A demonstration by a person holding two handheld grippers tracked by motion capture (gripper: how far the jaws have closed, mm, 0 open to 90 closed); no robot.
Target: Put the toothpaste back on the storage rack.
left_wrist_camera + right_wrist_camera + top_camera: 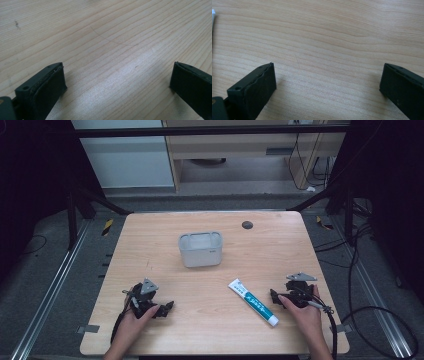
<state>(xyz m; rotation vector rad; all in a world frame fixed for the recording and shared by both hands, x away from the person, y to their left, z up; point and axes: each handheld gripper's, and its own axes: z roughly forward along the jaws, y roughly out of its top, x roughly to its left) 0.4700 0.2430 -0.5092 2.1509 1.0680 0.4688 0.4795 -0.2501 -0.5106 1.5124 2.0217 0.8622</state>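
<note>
Both hands rest at the worktop's (150, 240) near edge, each hand-held gripper, left (162, 309) and right (276, 297), spread empty; toothpaste tube (253, 302) lies at nine o'clock of the right one, handy for the grey bin (200, 249) at twelve.

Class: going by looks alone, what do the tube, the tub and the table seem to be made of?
White-and-teal toothpaste tube: probably soft plastic, smooth printed skin. Grey rectangular tub: likely matt moulded plastic, with rounded corners and an even colour. Light wooden table: wood or wood-look laminate, with grain lines and a slight sheen.
</note>
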